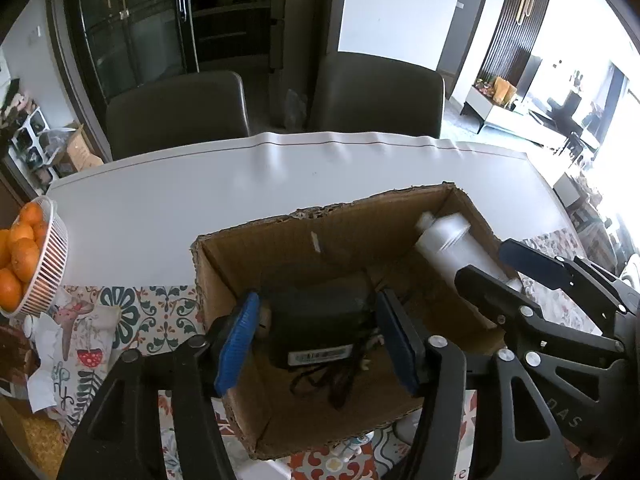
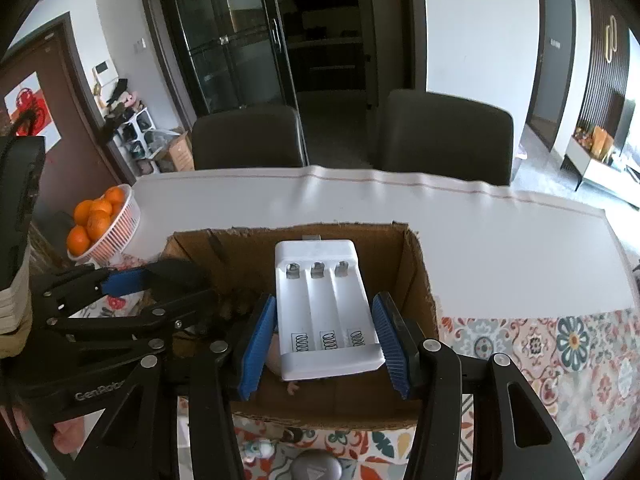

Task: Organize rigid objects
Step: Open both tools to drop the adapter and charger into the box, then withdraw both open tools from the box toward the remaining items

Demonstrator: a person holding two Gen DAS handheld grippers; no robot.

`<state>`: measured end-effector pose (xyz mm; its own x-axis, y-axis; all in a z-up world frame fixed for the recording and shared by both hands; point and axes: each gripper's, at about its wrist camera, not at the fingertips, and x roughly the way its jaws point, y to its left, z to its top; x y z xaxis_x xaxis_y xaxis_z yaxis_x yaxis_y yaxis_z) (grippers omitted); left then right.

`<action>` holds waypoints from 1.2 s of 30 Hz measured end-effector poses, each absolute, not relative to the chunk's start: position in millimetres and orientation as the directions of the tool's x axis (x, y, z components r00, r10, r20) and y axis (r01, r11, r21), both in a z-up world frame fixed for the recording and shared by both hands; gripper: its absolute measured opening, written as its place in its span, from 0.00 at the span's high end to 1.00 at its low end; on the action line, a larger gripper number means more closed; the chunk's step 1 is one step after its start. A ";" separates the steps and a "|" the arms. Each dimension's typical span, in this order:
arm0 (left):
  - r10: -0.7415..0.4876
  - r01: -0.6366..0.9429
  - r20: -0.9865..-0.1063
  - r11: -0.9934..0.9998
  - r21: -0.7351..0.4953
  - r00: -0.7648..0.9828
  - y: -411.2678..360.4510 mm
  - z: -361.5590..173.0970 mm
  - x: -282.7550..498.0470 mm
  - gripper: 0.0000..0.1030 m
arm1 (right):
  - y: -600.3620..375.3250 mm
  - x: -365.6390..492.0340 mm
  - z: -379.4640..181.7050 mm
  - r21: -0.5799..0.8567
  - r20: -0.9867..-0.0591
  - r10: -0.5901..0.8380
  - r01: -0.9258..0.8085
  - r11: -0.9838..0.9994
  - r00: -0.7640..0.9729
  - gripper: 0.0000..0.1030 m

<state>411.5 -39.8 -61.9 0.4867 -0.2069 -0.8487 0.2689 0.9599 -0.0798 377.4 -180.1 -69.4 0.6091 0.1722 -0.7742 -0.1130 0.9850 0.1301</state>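
Inside the cardboard box (image 1: 440,216), the left claw (image 1: 316,336) grasps a black adapter (image 1: 320,316); the right claw (image 2: 326,336) clenches a white battery charger (image 2: 324,304). Around it, the table (image 1: 200,188) wears white and patterned cloth; two dark chairs (image 1: 176,108) stand behind.

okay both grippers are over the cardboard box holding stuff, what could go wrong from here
The white battery charger may land on the black adapter, or on its cord tangled below. The left gripper and right gripper hang close together over one cardboard box and could knock each other.
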 end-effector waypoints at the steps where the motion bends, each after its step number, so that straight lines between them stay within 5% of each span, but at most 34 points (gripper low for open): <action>1: -0.203 0.272 -0.847 0.960 -0.072 0.491 -39.8 -60.9 410.8 0.40 | -180.6 377.4 -70.1 0.129 -0.776 0.168 -0.108 0.986 0.608 0.47; 4: -0.175 0.262 -0.835 0.964 -0.038 0.522 -36.4 -57.1 403.8 0.37 | -182.7 375.0 -68.6 0.122 -0.776 0.147 -0.083 0.989 0.613 0.40; 36: -0.039 0.146 -0.760 0.987 0.074 0.649 13.6 -24.2 295.7 0.35 | -154.7 287.8 -31.4 0.051 -0.702 0.075 -0.055 0.997 0.708 0.34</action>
